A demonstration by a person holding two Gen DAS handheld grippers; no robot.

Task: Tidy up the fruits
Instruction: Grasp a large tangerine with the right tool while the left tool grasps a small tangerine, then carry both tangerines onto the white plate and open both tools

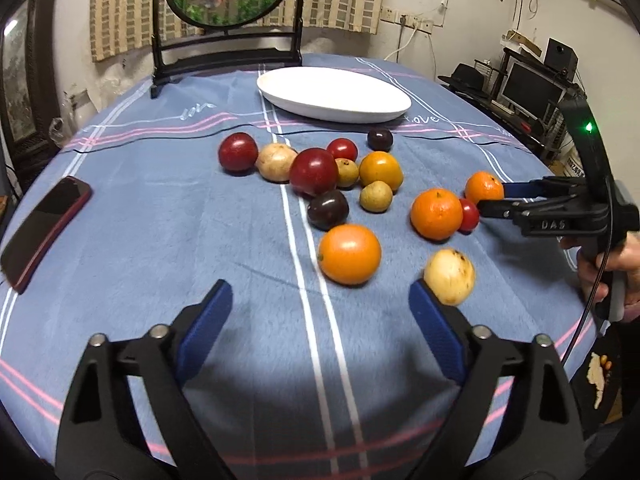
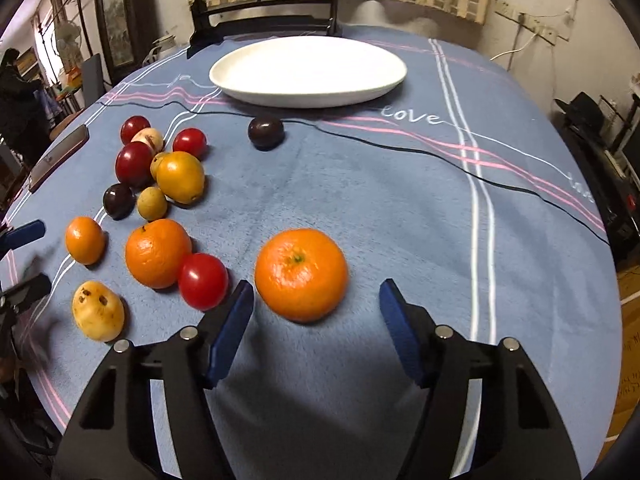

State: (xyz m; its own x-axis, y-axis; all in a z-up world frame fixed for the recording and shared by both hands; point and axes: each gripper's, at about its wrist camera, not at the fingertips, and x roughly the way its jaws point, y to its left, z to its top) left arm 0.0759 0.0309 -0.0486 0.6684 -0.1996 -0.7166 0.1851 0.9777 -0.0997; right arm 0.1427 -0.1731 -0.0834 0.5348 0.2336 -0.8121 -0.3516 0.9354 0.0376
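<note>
Fruits lay loose on a blue striped tablecloth (image 2: 360,200), none of them on the white plate (image 2: 308,70) at the top centre of both views. In the right wrist view, the right gripper (image 2: 316,300) stood with its jaws apart at the bottom centre, gripping nothing; a large orange (image 2: 301,274) sat just ahead between the blue pads (image 2: 232,332), neither pad pressing on it. Just left of it lay a red tomato (image 2: 203,281) touching a second orange (image 2: 157,252), with a pale yellow fruit (image 2: 97,310) at lower left. A lone dark plum (image 2: 266,132) lay near the plate.

In the left wrist view, the left gripper (image 1: 320,300) was wide apart at the bottom and held nothing. An orange (image 1: 349,254) lay just beyond its tips, and the pale yellow fruit sat against the right tip. A cluster of red, yellow and dark fruits (image 1: 320,172) filled the centre. A dark phone (image 1: 42,232) lay at the left edge. A hand (image 1: 616,268) held the other gripper at the right edge.
</note>
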